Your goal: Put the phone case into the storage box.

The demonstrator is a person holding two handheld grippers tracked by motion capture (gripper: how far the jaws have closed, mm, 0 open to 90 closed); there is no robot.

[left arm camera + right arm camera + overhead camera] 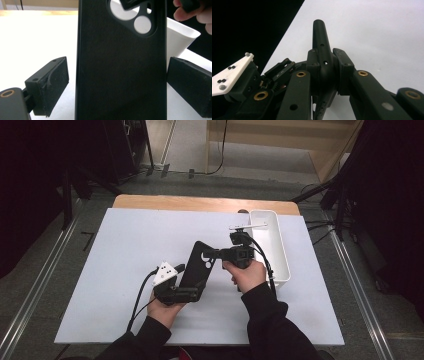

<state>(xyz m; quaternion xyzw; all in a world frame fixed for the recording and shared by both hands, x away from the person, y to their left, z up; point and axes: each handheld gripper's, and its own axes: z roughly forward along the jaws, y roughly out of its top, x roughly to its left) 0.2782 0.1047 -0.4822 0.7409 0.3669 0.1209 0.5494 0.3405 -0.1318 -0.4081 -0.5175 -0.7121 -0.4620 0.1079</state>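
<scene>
Black and matte, the phone case (197, 265) hangs above the middle of the white counter (125, 270), tilted, its camera cutouts up toward one o'clock and its lower end down toward seven. The right gripper (216, 254) is clenched on the case's upper edge near the cutouts; the right gripper view makes that plain, with the thin edge of the case (322, 52) squeezed between both pads. The left gripper (192, 292) sits at the case's lower end, and its own view shows the case's back (120, 70) standing between two pads spread apart with daylight on the left side, so I judge it released, not gripping. At two o'clock a white bin (277, 247) waits along the counter's right edge, with nothing visible inside from here. To my eye the case is lifted and carried by one gripper alone; what remains looks like either a handover or a drop into the bin, and neither is done yet.
</scene>
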